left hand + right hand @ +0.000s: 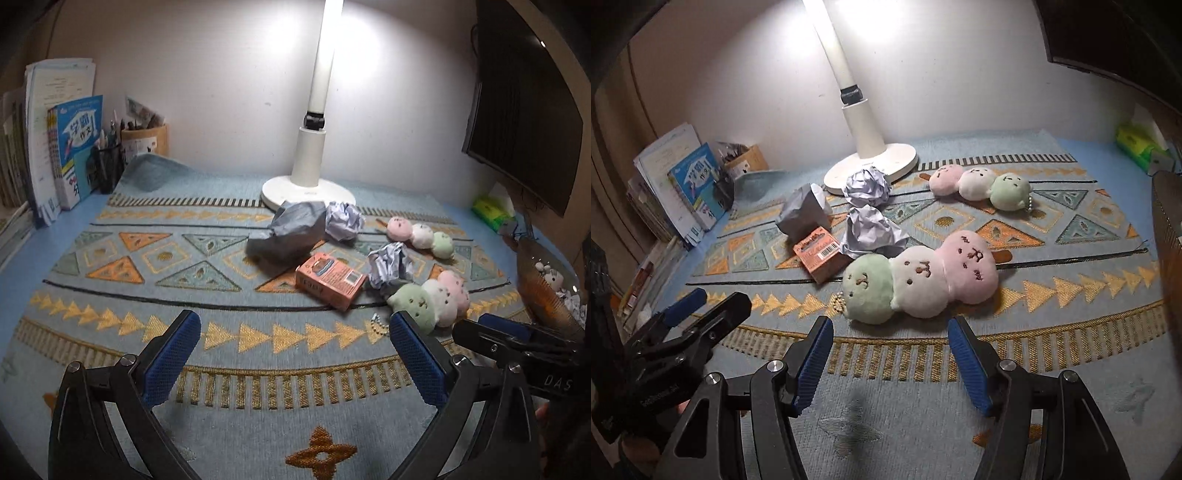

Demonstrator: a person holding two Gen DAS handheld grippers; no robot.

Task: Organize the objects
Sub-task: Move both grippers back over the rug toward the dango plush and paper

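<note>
My right tongs [890,354] stand apart and empty just short of the near plush [919,277], lined up on its green and white middle — the soft, narrow part they can take. My left tongs [295,354] gape wide over bare mat [110,280], holding nothing, likely ready for the pink box [328,282] beyond. The rest waits in a heap by the lamp [871,162] — two paper balls, a grey wad, the far plush [979,184] — still to be sorted.
</note>
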